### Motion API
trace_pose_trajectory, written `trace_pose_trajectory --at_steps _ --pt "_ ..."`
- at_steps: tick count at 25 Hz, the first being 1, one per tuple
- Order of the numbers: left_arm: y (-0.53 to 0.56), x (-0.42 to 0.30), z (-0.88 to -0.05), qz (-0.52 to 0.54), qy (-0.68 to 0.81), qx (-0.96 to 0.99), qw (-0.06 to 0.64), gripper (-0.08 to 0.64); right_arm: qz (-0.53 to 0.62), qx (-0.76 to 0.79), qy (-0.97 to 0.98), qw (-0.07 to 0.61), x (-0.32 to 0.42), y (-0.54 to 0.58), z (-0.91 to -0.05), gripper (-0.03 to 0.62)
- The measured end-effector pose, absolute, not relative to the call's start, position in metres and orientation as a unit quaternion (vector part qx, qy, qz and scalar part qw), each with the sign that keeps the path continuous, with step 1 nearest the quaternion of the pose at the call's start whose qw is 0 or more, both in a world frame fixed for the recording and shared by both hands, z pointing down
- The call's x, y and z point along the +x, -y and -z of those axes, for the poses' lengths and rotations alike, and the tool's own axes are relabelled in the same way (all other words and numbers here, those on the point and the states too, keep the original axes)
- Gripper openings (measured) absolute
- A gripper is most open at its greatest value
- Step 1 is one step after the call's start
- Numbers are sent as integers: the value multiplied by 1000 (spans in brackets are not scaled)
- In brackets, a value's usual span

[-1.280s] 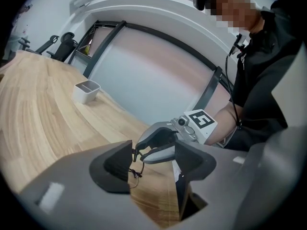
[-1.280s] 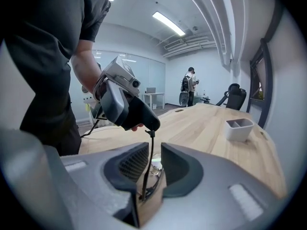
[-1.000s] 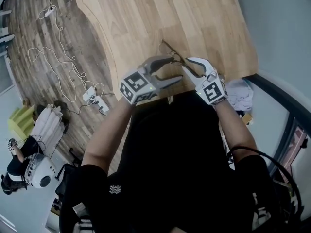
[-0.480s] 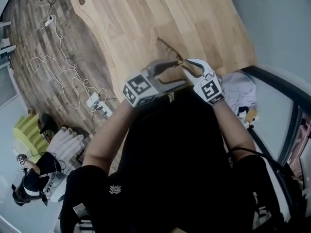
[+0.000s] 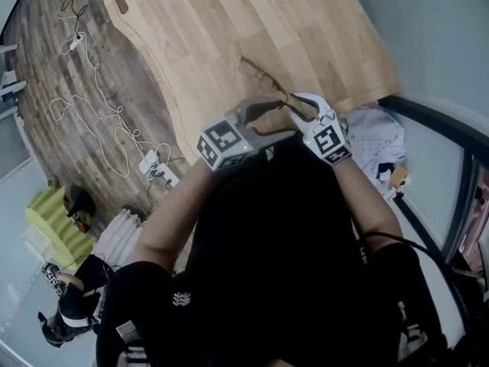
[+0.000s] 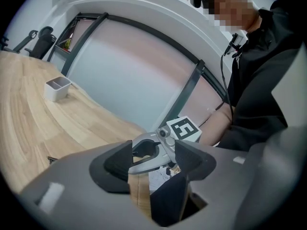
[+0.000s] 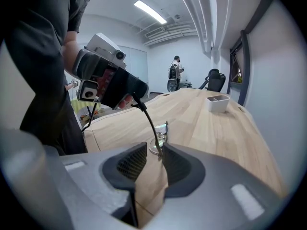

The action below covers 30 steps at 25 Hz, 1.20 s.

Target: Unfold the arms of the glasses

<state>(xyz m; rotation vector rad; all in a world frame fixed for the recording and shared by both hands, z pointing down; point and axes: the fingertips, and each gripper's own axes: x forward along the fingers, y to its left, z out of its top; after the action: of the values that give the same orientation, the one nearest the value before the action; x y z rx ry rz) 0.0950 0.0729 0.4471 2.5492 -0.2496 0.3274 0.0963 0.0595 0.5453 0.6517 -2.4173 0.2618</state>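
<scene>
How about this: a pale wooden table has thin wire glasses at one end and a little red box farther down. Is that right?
Not quite. The little box is white, not red; the right gripper view shows it. The rest stands: the pale wooden table has thin wire glasses at one end and the box farther down.

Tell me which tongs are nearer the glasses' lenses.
Right. The right tongs, jaws just opened wider, reach the lenses, with the arm's hinge end between their tips. The left tongs stand open by the arm's far end, away from the lenses.
</scene>
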Motion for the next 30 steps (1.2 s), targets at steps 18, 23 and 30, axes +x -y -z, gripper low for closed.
trace_pose_trajectory --at_steps 18,23,30 --pt "-40 62 -439 -111 169 940 275 287 -100 231 915 315 102 -33 -554 92" --pt "-32 46 -444 -115 200 932 280 287 -92 234 913 323 112 -7 -556 92" --pt "-24 41 -449 -117 223 925 286 287 -71 248 907 332 124 55 -558 92"
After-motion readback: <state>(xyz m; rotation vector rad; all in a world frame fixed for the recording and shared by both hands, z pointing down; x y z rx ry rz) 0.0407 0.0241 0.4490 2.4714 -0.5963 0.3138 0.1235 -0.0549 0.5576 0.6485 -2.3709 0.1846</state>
